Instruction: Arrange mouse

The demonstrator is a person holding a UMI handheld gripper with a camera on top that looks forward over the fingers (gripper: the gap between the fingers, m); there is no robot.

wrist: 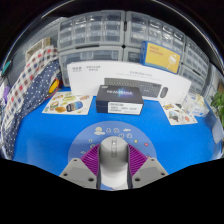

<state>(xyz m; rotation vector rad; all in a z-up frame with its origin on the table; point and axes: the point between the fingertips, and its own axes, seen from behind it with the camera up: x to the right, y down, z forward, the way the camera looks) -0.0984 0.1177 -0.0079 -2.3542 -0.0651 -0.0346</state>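
Note:
A grey and white computer mouse [113, 160] sits lengthwise between my two fingers, its scroll wheel facing up. Both purple pads [93, 160] press against its sides, so my gripper [113, 163] is shut on it. The mouse hangs above the blue tablecloth [60, 135], over a light blue patterned mouse mat [112, 130] that lies just ahead of the fingers. Whether the mouse touches the mat is hidden by the fingers.
Beyond the mat stands a dark blue product box [121, 97], with a keyboard box [105, 72] behind it. A round picture coaster [67, 103] lies to the left, another [181, 113] to the right. Stacked plastic drawers [100, 35] fill the back.

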